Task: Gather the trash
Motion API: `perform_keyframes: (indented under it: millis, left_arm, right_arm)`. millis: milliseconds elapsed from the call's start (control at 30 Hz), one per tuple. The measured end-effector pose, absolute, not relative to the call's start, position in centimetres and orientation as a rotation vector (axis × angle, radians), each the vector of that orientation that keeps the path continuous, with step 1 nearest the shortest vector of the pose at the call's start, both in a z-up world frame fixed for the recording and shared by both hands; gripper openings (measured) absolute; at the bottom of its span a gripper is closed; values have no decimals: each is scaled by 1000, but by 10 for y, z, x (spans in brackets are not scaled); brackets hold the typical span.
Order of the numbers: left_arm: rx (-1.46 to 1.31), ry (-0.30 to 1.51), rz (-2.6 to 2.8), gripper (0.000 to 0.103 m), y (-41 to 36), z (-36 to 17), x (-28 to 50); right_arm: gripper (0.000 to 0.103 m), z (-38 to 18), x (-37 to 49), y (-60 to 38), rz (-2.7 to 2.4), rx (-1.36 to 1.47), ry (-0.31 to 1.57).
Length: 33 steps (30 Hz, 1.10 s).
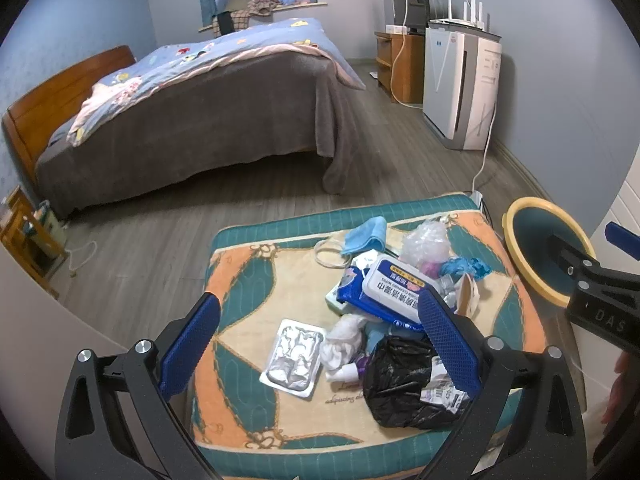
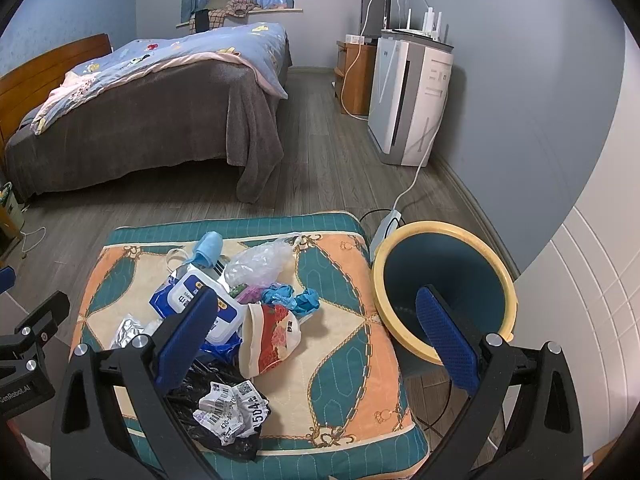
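Note:
A pile of trash lies on a patterned cushion point(image 1: 256, 292): a black plastic bag point(image 1: 400, 384) with crumpled labels point(image 2: 230, 410), a wet-wipes pack point(image 1: 394, 294), a foil blister pack point(image 1: 294, 358), white tissue point(image 1: 344, 340), a clear bag point(image 2: 260, 262), blue gloves point(image 2: 292, 298) and a red paper cup point(image 2: 272, 334). A blue bin with a yellow rim point(image 2: 442, 292) stands right of the cushion. My left gripper point(image 1: 320, 348) is open above the pile's near side. My right gripper point(image 2: 316, 344) is open between the pile and the bin.
A bed point(image 1: 192, 112) with a grey blanket stands at the back left. An air purifier point(image 2: 408, 100) and a wooden cabinet point(image 2: 356, 78) stand along the right wall. A white cable and power strip point(image 2: 386, 226) lie on the floor behind the bin.

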State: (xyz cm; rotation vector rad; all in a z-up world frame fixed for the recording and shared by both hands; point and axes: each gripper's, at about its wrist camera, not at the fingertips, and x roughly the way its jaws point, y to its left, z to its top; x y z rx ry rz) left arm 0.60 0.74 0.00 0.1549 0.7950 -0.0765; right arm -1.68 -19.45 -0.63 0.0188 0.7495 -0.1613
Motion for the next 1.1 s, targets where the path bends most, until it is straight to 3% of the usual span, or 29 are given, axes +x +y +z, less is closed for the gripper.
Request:
perform_keyframes:
  millis: [1100]
  left_arm:
    - [149, 801, -77, 98, 7, -2, 5]
  right_arm:
    - [98, -10, -18, -195, -163, 21, 756]
